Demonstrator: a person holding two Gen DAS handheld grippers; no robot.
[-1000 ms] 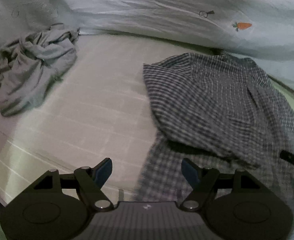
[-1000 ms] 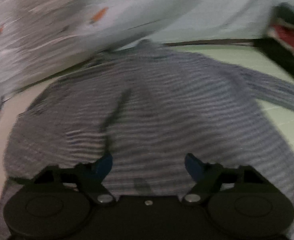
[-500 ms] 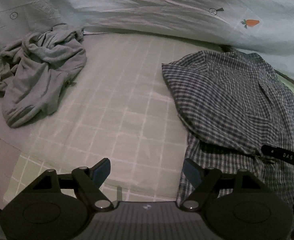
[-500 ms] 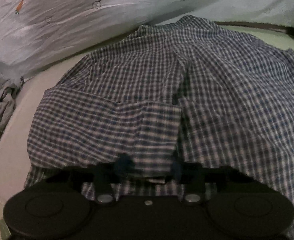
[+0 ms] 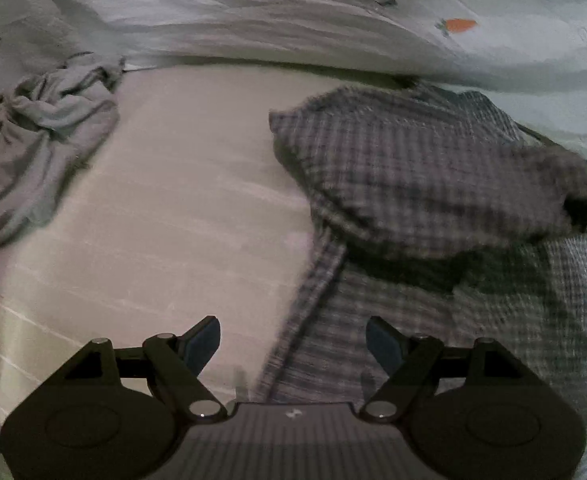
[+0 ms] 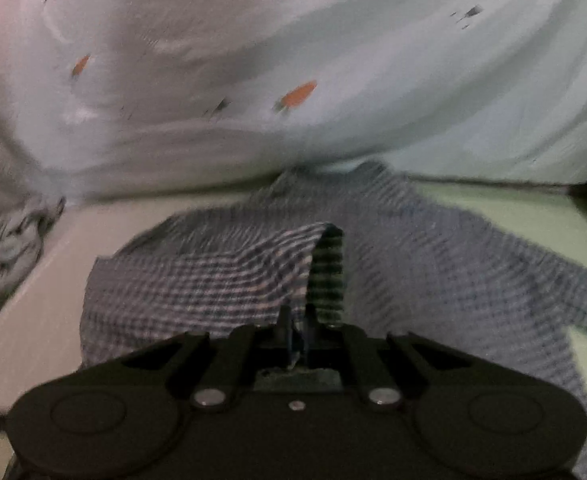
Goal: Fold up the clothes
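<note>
A blue and white checked shirt (image 5: 433, 184) lies on the bed at the right of the left wrist view. My left gripper (image 5: 293, 346) is open and empty, low over the shirt's left edge. My right gripper (image 6: 298, 322) is shut on a fold of the checked shirt (image 6: 221, 280) and holds it lifted above the rest of the garment. In the left wrist view the right gripper (image 5: 583, 208) shows dark at the far right, with the raised flap hanging from it.
A crumpled grey garment (image 5: 33, 152) lies at the far left of the bed. A pale duvet with carrot prints (image 5: 333, 12) is bunched along the back. The bed sheet (image 5: 181, 220) is pale with thin lines.
My right gripper has shut on a fold of the shirt and lifted it up and back. My left gripper has shifted slightly and stays open.
</note>
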